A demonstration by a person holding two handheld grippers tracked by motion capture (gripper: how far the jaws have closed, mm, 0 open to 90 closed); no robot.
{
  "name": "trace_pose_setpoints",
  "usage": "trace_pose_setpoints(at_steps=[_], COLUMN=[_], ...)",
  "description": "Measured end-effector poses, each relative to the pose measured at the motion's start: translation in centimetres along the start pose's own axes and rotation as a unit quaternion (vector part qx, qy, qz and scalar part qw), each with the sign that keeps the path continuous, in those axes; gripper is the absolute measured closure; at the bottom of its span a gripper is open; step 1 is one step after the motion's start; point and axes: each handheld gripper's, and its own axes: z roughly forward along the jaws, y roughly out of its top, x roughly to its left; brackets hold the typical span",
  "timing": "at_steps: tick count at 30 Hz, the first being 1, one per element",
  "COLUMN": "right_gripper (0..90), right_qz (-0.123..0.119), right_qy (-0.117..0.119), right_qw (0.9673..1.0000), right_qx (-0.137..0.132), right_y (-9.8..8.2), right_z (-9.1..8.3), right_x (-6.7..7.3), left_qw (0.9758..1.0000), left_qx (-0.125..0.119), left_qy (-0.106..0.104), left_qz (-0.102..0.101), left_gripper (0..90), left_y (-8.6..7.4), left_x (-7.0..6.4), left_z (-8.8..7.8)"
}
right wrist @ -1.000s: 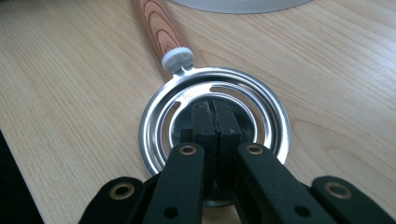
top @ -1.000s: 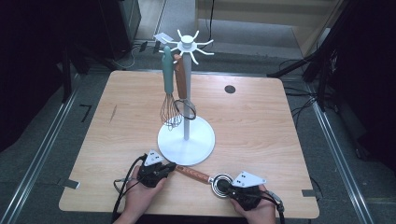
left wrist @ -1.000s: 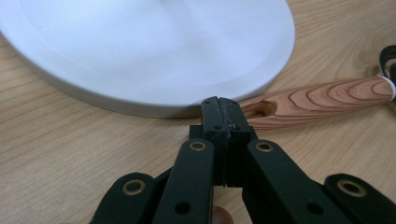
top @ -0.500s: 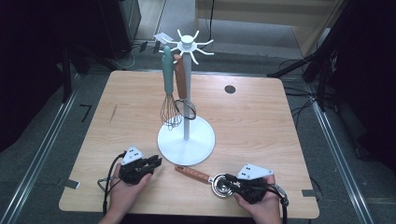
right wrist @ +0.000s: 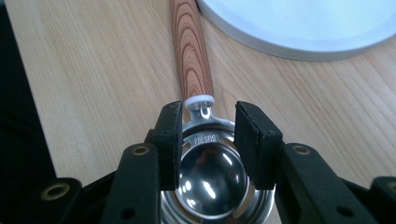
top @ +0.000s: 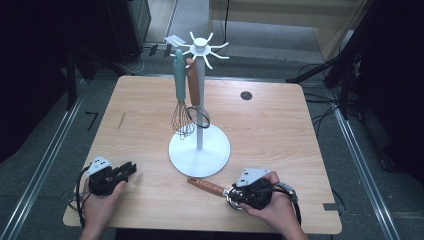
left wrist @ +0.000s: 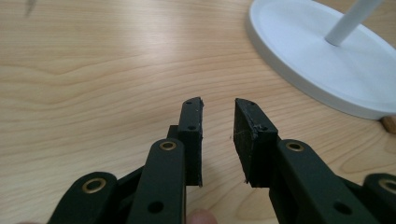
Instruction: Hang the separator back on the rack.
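Right gripper view: jaws just opening around strainer | left gripper jaws apart, empty

I count two grippers: my left gripper and my right gripper. I see one white stand, just past my right gripper. Two tools hang on it: one whisk and one brown-handled tool. One shiny strainer with a wooden handle sits between my right gripper's jaws. One table.
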Motion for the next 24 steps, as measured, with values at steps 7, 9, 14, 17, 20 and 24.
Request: trace_pose_setpoints(at_steps=[7, 9, 14, 17, 20, 24], right_gripper=[62.5, 62.5, 62.2, 62.5, 64.4, 66.4], right_qz=[-0.033, -0.038, -0.045, -0.049, -0.048, -0.057], right_qy=[-0.003, -0.001, 0.007, 0.013, 0.018, 0.007], right_qw=[0.9977, 0.9969, 0.9951, 0.9934, 0.9913, 0.9880], right_qx=[0.058, 0.069, 0.088, 0.103, 0.121, 0.143], right_y=[1.8, 2.1, 2.9, 3.5, 4.2, 4.6], right_z=[1.7, 2.1, 2.8, 3.1, 3.6, 4.2], right_x=[0.2, 0.2, 0.1, 0.3, 0.5, 0.5], left_qw=[0.9999, 0.9999, 0.9999, 0.9999, 0.9999, 0.9998], left_qx=[0.004, 0.003, 0.005, 0.005, 0.005, 0.006], left_qy=[0.010, 0.008, 0.011, 0.012, 0.014, 0.016], left_qz=[-0.004, -0.011, -0.009, -0.008, -0.009, -0.007], left_gripper=[72.1, 71.5, 71.2, 71.2, 71.0, 70.5], left_y=[-0.3, -0.3, -0.4, -0.5, -0.5, -0.5], left_x=[0.9, 0.9, 1.2, 1.2, 1.2, 1.2], left_z=[-0.5, -0.6, -0.8, -0.8, -0.8, -0.7])
